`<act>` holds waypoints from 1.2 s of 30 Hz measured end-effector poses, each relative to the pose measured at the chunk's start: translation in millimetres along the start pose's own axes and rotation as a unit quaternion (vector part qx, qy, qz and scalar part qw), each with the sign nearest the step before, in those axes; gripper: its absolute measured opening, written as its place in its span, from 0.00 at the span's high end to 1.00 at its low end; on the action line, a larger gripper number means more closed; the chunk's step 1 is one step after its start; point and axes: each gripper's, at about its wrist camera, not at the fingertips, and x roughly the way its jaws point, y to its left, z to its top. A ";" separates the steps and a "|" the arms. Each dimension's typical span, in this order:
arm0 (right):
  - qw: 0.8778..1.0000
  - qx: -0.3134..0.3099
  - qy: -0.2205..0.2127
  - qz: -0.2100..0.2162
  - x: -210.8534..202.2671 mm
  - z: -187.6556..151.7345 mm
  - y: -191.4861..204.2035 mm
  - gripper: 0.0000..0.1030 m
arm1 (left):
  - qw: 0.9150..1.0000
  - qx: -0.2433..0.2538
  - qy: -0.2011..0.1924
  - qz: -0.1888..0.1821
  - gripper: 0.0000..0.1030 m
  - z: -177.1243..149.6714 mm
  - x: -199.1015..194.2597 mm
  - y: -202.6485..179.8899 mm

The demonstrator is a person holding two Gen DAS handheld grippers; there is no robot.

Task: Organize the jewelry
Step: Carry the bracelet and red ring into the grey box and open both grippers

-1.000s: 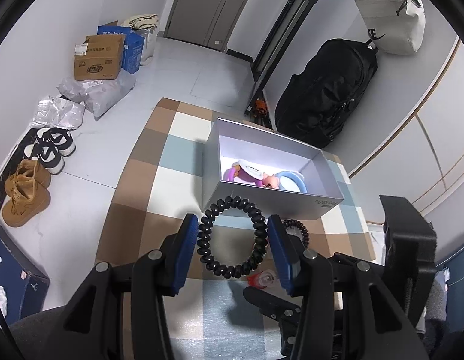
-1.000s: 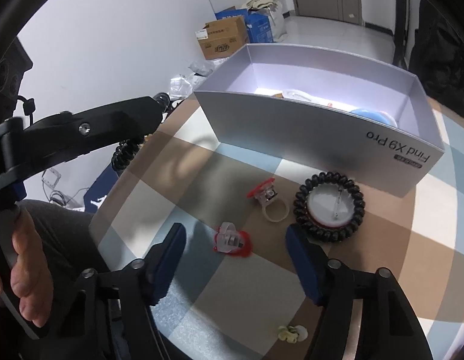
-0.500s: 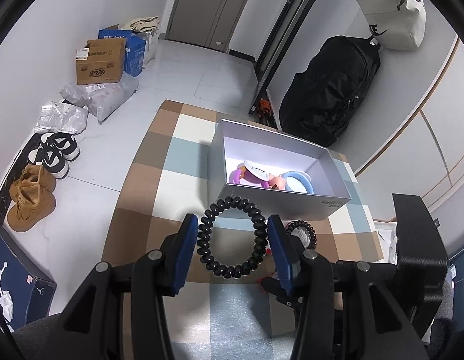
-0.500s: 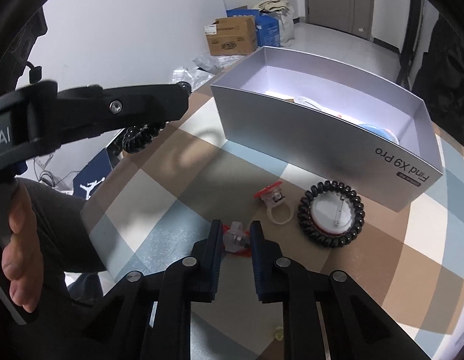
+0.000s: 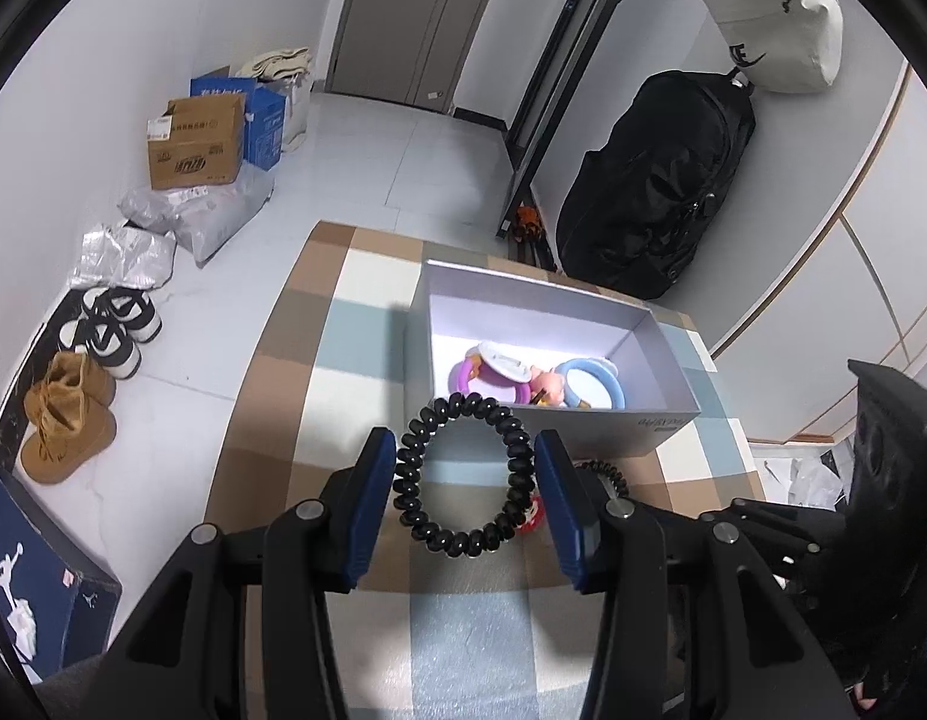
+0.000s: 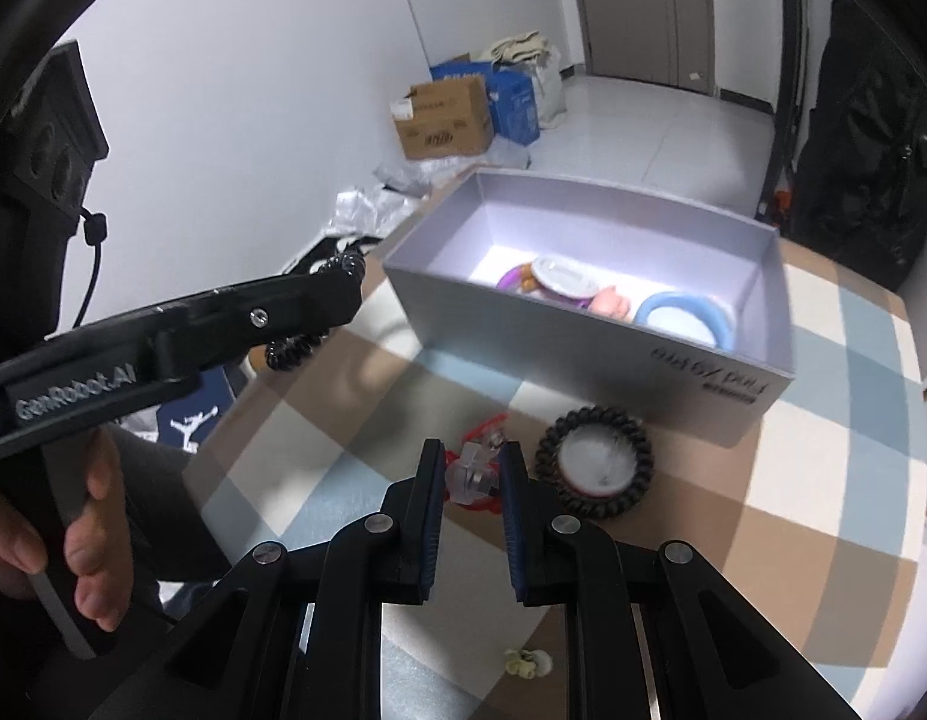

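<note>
My left gripper [image 5: 466, 474] is shut on a black spiral hair tie [image 5: 517, 450] and holds it above the checked tablecloth [image 5: 343, 336], in front of the grey open box [image 5: 619, 426]. The box holds a purple ring, a white disc, a pink piece and a blue ring [image 5: 589, 384]. My right gripper [image 6: 472, 474] is shut on a clear ring with a red base [image 6: 472, 477], lifted off the cloth. A second red-and-clear ring [image 6: 484, 429] and a black spiral tie around a white disc [image 6: 595, 459] lie in front of the box [image 6: 643, 360].
A small pale yellow piece [image 6: 526, 663] lies near the cloth's front. On the floor to the left are cardboard boxes [image 5: 196, 138], bags and shoes [image 5: 67, 414]. A black backpack [image 5: 661, 180] leans on the wall behind the table.
My right gripper closed on the clear red-based ring and lifted it toward the box. My left gripper rose a little with the black hair tie.
</note>
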 end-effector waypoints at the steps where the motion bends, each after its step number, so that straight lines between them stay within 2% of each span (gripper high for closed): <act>1: 1.000 0.006 -0.004 0.002 -2.3 2.0 -2.3 0.84 | 1.000 -0.001 -0.001 0.001 0.59 0.1 0.8 -0.2; 7: 0.999 0.032 -0.032 0.010 -18.6 14.2 -16.5 0.84 | 1.000 0.006 -0.012 -0.004 0.59 5.9 3.6 -8.0; 11: 0.997 0.053 -0.053 0.019 -28.5 23.6 -26.2 0.84 | 1.000 -0.008 -0.005 -0.028 0.59 11.4 10.2 -12.5; 16: 0.994 0.070 -0.077 0.027 -34.7 33.8 -41.4 0.84 | 0.999 0.002 -0.014 -0.031 0.59 18.0 15.3 -19.3; 19: 0.993 0.073 -0.092 0.018 -37.8 39.6 -49.4 0.84 | 1.000 -0.003 -0.003 -0.029 0.59 21.6 24.8 -18.7; 26: 0.989 0.094 -0.108 0.036 -31.2 49.2 -70.8 0.83 | 1.000 -0.008 0.008 -0.028 0.59 32.3 37.9 -20.7; 28: 0.987 0.110 -0.104 0.055 -27.3 53.8 -77.6 0.83 | 0.999 -0.010 0.019 -0.027 0.59 33.6 44.0 -19.6; 31: 0.988 0.094 -0.109 0.047 -24.8 60.3 -79.7 0.83 | 0.999 -0.012 0.031 -0.031 0.59 36.5 52.9 -19.3; 36: 0.987 0.110 -0.105 0.056 -16.7 66.8 -93.2 0.83 | 0.999 0.009 0.041 -0.024 0.59 38.8 61.6 -28.9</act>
